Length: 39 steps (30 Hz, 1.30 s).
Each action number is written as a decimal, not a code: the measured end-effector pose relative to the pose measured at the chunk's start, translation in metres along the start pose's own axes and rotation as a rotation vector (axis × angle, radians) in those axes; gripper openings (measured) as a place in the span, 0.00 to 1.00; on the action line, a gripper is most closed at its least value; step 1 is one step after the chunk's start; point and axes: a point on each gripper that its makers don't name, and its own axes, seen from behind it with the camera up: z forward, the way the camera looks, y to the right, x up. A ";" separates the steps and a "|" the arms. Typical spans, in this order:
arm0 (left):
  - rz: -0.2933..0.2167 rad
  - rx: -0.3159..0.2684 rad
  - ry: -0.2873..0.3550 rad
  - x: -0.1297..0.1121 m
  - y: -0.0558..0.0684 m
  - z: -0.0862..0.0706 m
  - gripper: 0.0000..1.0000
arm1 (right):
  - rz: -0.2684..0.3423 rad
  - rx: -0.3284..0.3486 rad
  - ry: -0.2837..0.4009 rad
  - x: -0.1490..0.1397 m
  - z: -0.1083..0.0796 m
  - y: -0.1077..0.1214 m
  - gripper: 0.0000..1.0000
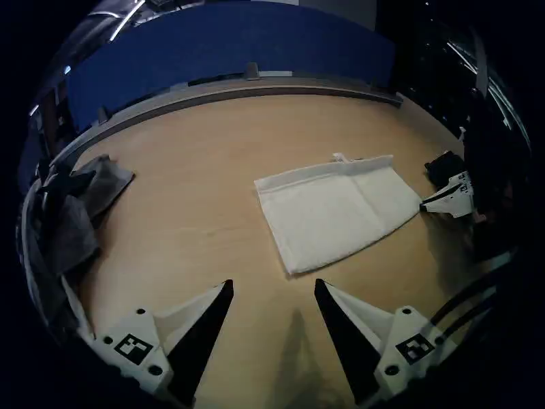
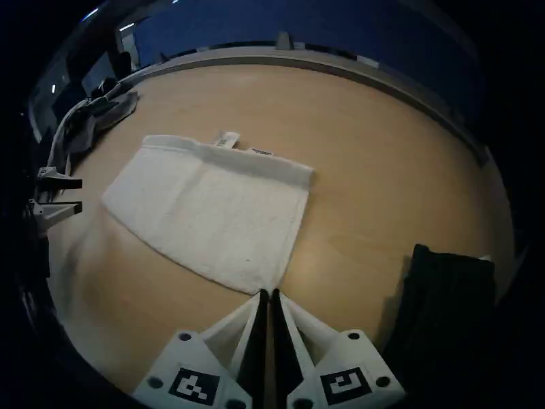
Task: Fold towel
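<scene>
White towel [image 1: 337, 208] lies flat, folded over on itself, on the pale wooden table [image 1: 197, 170], right of centre in the left gripper view, with a small tag [image 2: 228, 138] sticking out of its far hem. The left gripper [image 1: 272, 286] hangs above bare wood just short of the towel's near corner. Its jaws are spread wide, nothing is between them, and neither fingertip touches the cloth. In the right gripper view the right gripper [image 2: 269, 294] has its two fingers drawn together until only a thin dark slit is left, and their tips meet the towel's nearest corner. Whether a bit of the cloth is nipped in that slit cannot be made out. The left gripper view shows the same claw, narrowed to a point at the towel's right-hand corner. A heap of grey cloths [image 1: 82, 204] sits at the table's edge, well apart from the towel, and a black cloth [image 2: 443, 300] lies just beside the right gripper on the other side. A blue partition [image 1: 225, 48] runs along the table's far edge.
</scene>
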 end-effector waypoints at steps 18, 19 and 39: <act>0.003 0.000 0.004 0.002 0.001 -0.001 0.88 | -0.002 -0.004 0.043 0.014 -0.014 -0.001 0.03; 0.002 0.001 0.005 0.003 0.001 -0.002 0.88 | -0.002 -0.004 0.048 0.016 -0.016 -0.002 0.03; -0.006 0.006 0.032 0.013 -0.003 -0.013 0.88 | -0.055 0.000 0.163 0.073 -0.046 -0.022 0.02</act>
